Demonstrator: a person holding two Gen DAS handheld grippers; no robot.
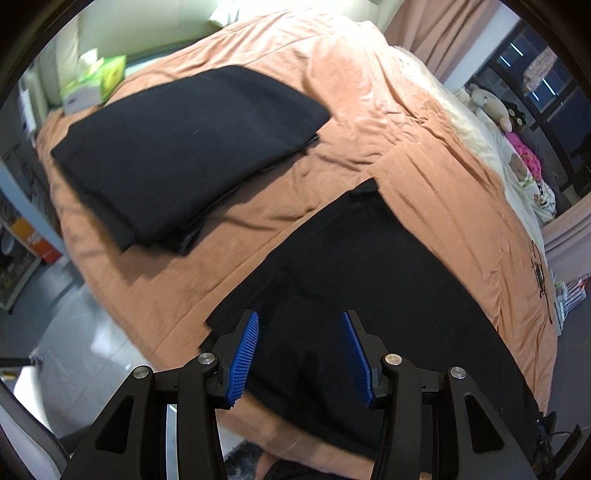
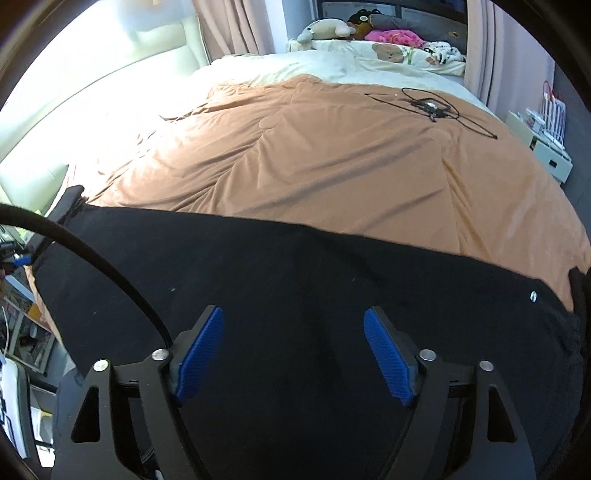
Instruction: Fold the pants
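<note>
The left hand-held gripper [image 1: 299, 321] hangs released over the bed, blue pads [image 1: 245, 356] apart with nothing between them; directly beneath and beyond it lie the black pants [image 1: 369, 295], spread flat as a long band across the near edge of the orange duvet [image 1: 369, 122]. Ahead and to its left, well apart from the pants, sits a stack of folded black garments [image 1: 184, 147], and further left of that a green box [image 1: 110, 74] near the bed's far corner. To the right of this gripper, past the duvet, soft toys [image 1: 491, 103] lie along a cream sheet by a dark window, with a pink curtain [image 1: 436, 33] above. Low left of the gripper, grey floor tiles [image 1: 74, 332] and a shelf unit, blurred, show beside the bed. The right hand-held gripper [image 2: 293, 319] is also released, its jaws set wider, empty, hovering above the same pants, which stretch from far left to far right under it; a small metal button [image 2: 532, 295] shows on the cloth to its right. A black cable [image 2: 92, 258] arcs across at its left. Ahead and to the right a tangle of thin black wires [image 2: 432, 105] rests on the duvet. The cream padded headboard [image 2: 110, 92] to the left is washed out by glare. The near end of the pants is cut off under both grippers.
</note>
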